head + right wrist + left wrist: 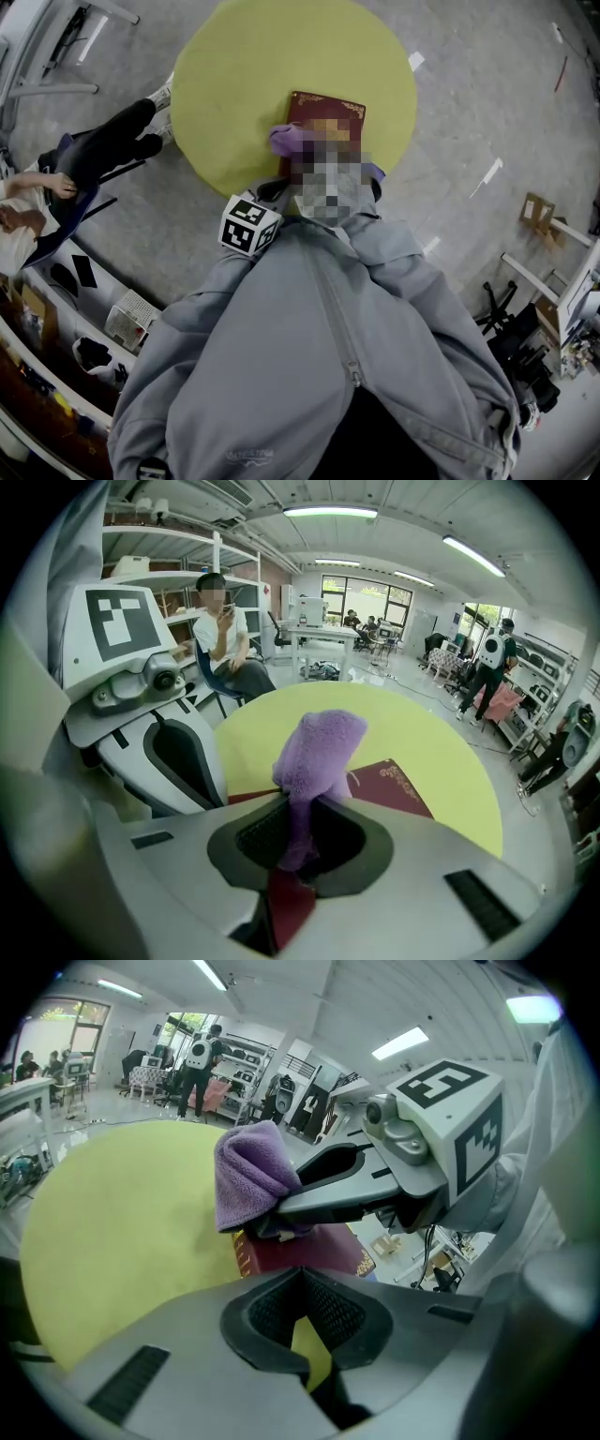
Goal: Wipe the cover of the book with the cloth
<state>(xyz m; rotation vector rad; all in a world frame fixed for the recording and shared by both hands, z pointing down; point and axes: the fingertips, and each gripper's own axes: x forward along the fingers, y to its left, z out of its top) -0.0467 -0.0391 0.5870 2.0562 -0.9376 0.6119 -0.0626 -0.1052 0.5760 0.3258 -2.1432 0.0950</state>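
Note:
A dark red book (323,117) lies on the round yellow table (234,75), near its front edge. My right gripper (300,810) is shut on a purple cloth (314,752), which sticks up out of the jaws just above the book's cover (394,785). The left gripper view shows the same cloth (248,1174) bunched over the book's spine end (305,1249). My left gripper (300,1274) hovers to the left of the book; its pads meet with nothing between them. In the head view only the left gripper's marker cube (249,225) shows clearly, and the right gripper is hidden.
A seated person (89,155) is on the floor side left of the table, also a seated person (225,635) in the right gripper view. Desks and shelves (56,309) line the left. Grey floor (487,112) surrounds the table.

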